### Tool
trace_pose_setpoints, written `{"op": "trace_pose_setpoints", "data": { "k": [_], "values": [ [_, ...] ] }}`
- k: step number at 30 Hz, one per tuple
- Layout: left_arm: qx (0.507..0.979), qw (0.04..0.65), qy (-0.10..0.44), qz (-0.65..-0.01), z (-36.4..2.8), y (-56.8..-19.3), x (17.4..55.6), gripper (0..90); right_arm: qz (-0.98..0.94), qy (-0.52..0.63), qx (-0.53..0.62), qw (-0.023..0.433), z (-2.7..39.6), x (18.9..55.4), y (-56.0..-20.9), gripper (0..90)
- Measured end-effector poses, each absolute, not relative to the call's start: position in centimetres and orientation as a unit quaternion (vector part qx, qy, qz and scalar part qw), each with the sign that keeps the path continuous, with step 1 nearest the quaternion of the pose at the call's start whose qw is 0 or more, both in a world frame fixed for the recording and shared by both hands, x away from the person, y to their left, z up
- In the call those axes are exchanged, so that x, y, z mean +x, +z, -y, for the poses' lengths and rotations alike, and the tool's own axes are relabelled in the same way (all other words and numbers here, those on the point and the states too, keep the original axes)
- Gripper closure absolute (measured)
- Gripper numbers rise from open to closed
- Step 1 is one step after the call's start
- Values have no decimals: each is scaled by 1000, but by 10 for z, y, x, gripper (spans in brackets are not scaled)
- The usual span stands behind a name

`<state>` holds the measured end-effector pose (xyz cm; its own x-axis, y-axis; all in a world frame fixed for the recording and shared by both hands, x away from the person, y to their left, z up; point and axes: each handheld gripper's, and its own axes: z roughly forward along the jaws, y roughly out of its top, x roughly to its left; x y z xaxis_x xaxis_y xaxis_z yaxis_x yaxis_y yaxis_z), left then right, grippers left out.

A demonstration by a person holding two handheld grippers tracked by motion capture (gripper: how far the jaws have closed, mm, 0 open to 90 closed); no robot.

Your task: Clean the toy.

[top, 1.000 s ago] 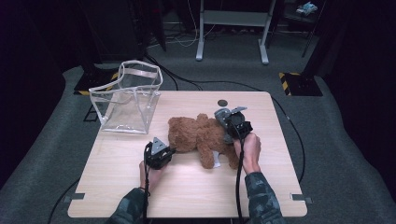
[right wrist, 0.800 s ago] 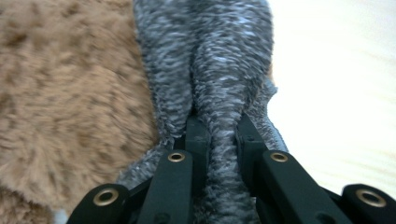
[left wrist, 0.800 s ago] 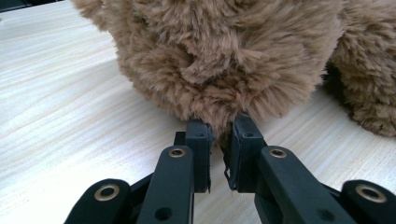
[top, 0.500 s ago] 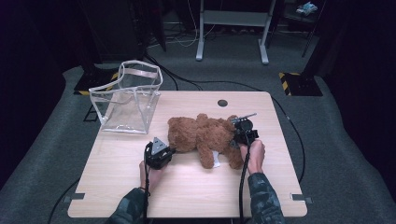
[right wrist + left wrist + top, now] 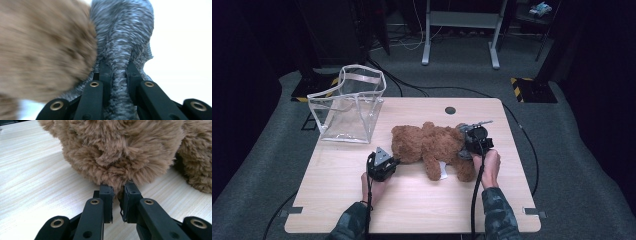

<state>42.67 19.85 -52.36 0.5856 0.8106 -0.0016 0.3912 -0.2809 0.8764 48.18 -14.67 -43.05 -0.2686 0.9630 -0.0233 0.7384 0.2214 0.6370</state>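
Left gripper [image 5: 388, 165], near the front left of the worktop [image 5: 337, 200], pinched shut on a tuft of brown fur at the near end of the teddy bear [image 5: 429, 145]; seen in the left gripper view [image 5: 117, 195] with both black jaws standing close together and fur caught in the narrow gap between them. Held from below by the left hand [image 5: 373, 184], camouflage sleeve [image 5: 349, 225] entering from the bottom edge.

Right gripper [image 5: 471, 140], at the bear's other end, clamped on a strip of grey plush [image 5: 120, 75] that runs up between the jaws, brown fur pressed against it to the left in the right gripper view. Blurred there, so finer detail impossible to tell. Gripped from behind by the right hand [image 5: 488, 167], black cable [image 5: 474, 200] trailing back toward the bottom edge.

Teddy bear lying flat on its side across the middle of the worktop, stretched between the two grippers, a small white tag [image 5: 443, 170] poking out beneath one leg.

Farther off, at the rear left corner of the worktop, a clear plastic bag [image 5: 349, 107] standing upright with mouth open, well apart from the bear. Small dark round hole [image 5: 450, 110] in the worktop near the back edge. Grey carpet [image 5: 572, 150] all around.
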Motion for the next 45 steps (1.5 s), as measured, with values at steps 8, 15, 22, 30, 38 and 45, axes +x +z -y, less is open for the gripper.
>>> {"op": "trace_pose_setpoints", "data": {
  "k": [8,15,22,30,38,45],
  "values": [
    [766,456,228,-392,-199,-523,427,803,-777,335,487,216,98,453,-387,799],
    [765,455,229,-394,-199,-524,427,803,-798,319,473,191,63,465,-412,799],
    [764,456,231,-394,-199,-524,427,803,-810,357,431,174,33,453,-396,799],
    [761,456,228,-401,-200,-524,427,804,-829,329,427,146,6,451,-431,800],
    [759,460,228,-400,-201,-523,427,804,-844,290,433,127,9,426,-468,801],
    [761,460,225,-397,-202,-523,427,804,-848,291,429,110,19,412,-475,799]
  ]
}}
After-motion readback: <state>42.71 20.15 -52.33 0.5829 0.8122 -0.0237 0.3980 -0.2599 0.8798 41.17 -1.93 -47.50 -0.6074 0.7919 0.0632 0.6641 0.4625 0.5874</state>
